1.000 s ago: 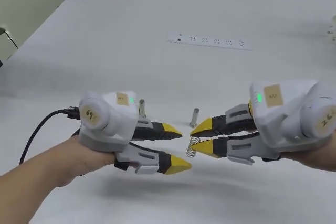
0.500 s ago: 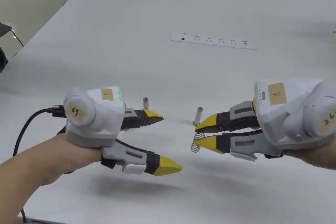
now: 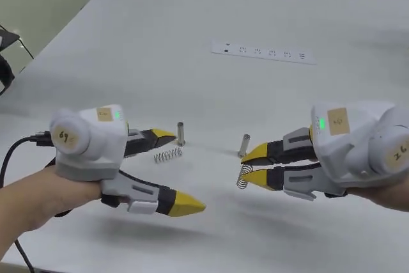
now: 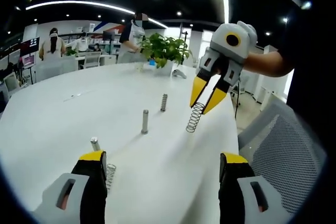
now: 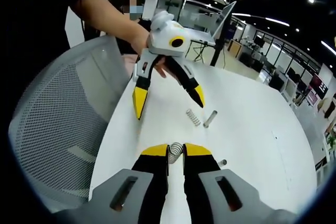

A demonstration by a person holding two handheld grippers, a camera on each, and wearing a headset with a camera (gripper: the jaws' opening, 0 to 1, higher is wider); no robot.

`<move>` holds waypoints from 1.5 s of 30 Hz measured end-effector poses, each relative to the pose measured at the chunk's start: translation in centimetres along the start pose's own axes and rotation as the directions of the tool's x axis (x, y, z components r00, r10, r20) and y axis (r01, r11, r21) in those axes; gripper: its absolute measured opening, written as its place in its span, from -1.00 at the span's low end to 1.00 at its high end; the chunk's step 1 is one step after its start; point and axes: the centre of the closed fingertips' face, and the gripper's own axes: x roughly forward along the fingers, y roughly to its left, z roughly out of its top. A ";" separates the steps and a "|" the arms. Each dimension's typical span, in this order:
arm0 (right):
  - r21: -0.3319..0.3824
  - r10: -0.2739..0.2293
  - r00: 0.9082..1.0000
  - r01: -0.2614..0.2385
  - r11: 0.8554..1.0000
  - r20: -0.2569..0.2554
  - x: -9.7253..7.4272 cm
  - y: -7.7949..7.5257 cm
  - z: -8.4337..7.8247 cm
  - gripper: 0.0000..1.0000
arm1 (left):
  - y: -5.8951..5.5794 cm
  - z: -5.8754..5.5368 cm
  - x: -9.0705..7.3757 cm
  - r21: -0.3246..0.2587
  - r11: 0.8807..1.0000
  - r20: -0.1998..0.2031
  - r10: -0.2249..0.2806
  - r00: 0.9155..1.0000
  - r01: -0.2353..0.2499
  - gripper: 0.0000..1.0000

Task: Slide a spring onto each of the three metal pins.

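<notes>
A long white plastic power strip (image 3: pixel 263 52) lies flat on the pale grey worktop (image 3: pixel 128 49) (towards its far side); a grey mesh chair (image 5: pixel 52 124) stands at the worktop's edge.

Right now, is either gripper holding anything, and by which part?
The right gripper pinches a spring by its upper end; the left gripper is open, holding nothing.

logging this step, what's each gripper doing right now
Left gripper: open, holding nothing.
Right gripper: shut on a spring.
</notes>
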 end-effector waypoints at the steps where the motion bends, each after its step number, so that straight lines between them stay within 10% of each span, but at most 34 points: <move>1: 0.003 -0.002 1.000 0.002 1.000 0.001 0.0 -0.1 0.0 -0.86 | 0.1 -0.1 0.0 -0.001 1.000 -0.002 0.003 1.000 -0.003 0.76; 23: 0.006 -0.035 0.999 0.035 0.999 -0.034 0.0 -1.4 -1.4 -0.85 | 1.9 -1.0 -1.9 -0.043 0.995 -0.012 0.094 0.996 -0.094 0.96; 45: 0.008 -0.169 0.985 0.169 0.986 -0.032 -0.5 -7.9 -1.1 -0.85 | 1.7 -1.3 -2.2 -0.072 0.992 -0.006 0.103 0.995 -0.103 0.96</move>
